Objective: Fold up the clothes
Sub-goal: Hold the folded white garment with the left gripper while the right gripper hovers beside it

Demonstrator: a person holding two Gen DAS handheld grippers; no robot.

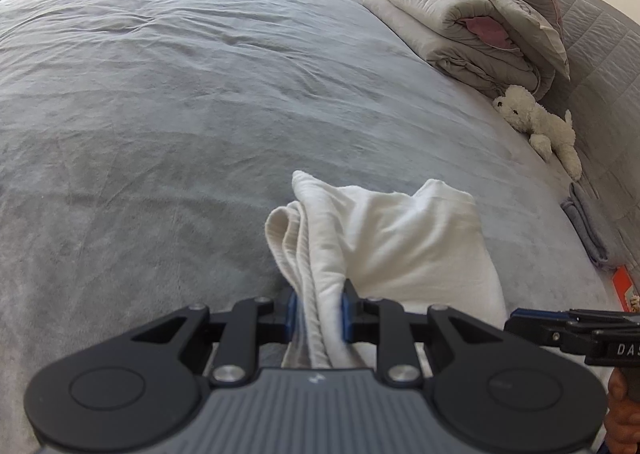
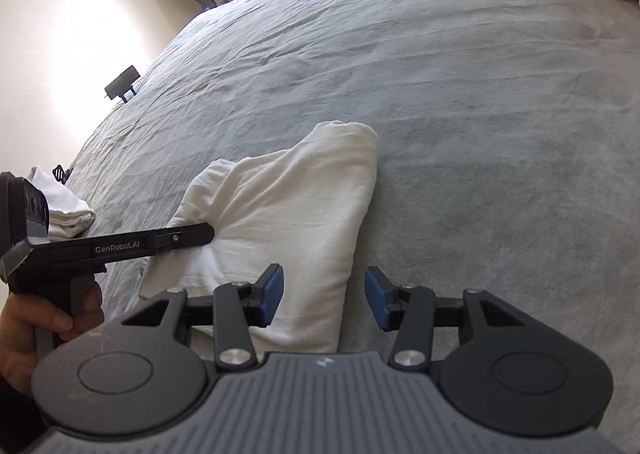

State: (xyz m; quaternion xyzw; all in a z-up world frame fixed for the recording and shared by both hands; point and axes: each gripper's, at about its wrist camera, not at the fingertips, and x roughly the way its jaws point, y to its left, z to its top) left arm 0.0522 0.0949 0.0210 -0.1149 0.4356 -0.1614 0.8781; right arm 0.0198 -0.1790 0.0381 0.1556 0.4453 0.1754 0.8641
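A white garment (image 1: pixel 384 238) lies partly folded on the grey bed cover (image 1: pixel 160 102). My left gripper (image 1: pixel 318 312) is shut on a bunched edge of it, the cloth squeezed between the blue pads. In the right wrist view the same white garment (image 2: pixel 288 206) spreads out in front, and the left gripper (image 2: pixel 188 234) comes in from the left, clamped on its near left corner. My right gripper (image 2: pixel 324 300) stands open just above the garment's near right edge; its left pad (image 2: pixel 272 294) is over the cloth and nothing is pinched. The right gripper (image 1: pixel 560 328) shows at the right edge of the left view.
A stack of folded grey quilts (image 1: pixel 472 14) and a white plush toy (image 1: pixel 540 126) sit at the bed's far right. A small grey folded cloth (image 1: pixel 584 222) lies by the edge. Another folded white cloth (image 2: pixel 68 210) rests at the left. A person's hand (image 2: pixel 36 326) holds the left gripper's handle.
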